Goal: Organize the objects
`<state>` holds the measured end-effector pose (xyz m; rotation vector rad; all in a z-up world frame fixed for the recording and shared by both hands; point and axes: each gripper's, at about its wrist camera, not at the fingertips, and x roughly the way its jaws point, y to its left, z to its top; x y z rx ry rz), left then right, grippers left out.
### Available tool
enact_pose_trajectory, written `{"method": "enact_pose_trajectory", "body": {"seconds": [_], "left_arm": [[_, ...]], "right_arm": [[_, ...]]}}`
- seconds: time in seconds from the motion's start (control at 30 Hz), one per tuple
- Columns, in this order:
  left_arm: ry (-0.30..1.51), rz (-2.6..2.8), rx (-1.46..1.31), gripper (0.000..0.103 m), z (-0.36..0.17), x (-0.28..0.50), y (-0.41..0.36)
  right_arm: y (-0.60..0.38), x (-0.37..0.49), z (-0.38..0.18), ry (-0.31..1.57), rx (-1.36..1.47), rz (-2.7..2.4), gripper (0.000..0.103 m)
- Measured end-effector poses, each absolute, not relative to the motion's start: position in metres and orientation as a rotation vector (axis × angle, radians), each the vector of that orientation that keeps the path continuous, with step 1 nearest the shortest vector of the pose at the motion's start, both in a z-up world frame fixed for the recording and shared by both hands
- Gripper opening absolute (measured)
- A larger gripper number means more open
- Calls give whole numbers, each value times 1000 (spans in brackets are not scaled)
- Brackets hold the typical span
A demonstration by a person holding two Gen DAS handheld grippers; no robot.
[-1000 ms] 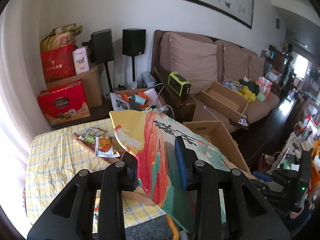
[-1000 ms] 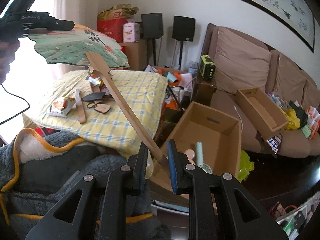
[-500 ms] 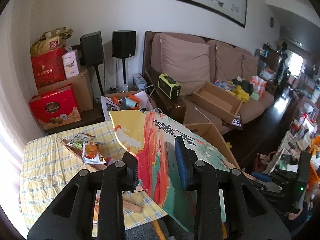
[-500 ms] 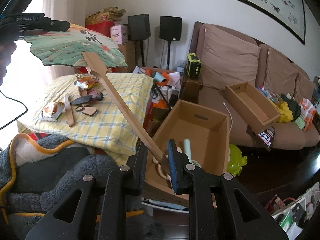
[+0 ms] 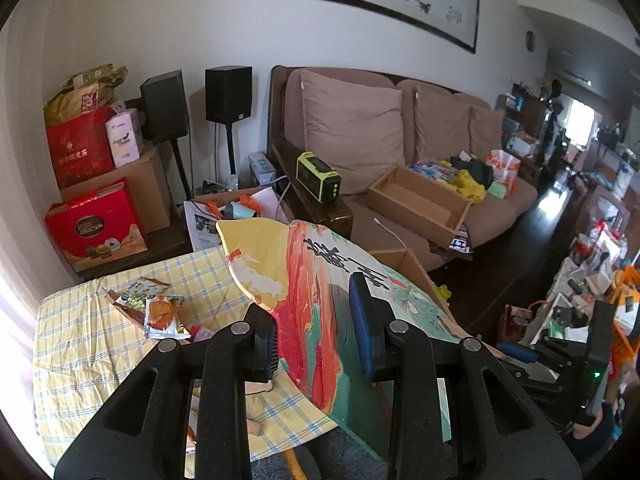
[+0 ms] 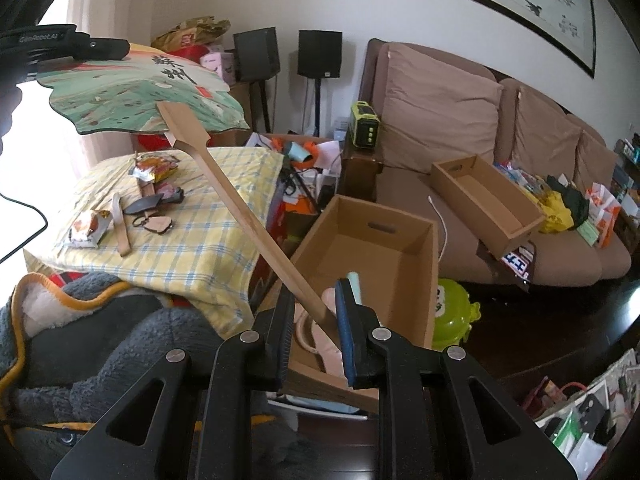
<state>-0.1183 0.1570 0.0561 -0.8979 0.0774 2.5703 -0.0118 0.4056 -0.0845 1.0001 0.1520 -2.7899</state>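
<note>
A flat hand fan with a painted face (image 5: 304,276) and a long wooden handle (image 6: 240,208) hangs in the air, carried by both grippers. My left gripper (image 5: 314,320) is shut on the edge of the fan's face; in the right wrist view it shows at the top left (image 6: 96,48). My right gripper (image 6: 316,312) is shut on the lower end of the handle. It hovers over the near end of an open cardboard box (image 6: 384,216) on the floor. Inside the box lie pink items and a pale green stick.
A table with a yellow checked cloth (image 6: 192,232) holds snack packets (image 5: 160,312), a wooden stick and small trinkets. A grey blanket (image 6: 100,340) lies in front. The brown sofa (image 6: 440,96) carries a wooden tray (image 6: 480,200) and clutter. A green plastic item (image 6: 456,312) sits beside the box.
Both grippers have carried the fan to the right, away from the table. The cardboard box now lies closer under my right gripper. Both grips are unchanged.
</note>
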Motion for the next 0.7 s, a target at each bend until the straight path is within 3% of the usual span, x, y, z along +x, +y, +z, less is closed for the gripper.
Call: {"method": "enact_pose_trajectory", "body": {"seconds": [0.7], "left_arm": [[78,2506,-925,28,49,-140,197]], "right_arm": [[434,-12,-88,116,1050,-2867,19]]}}
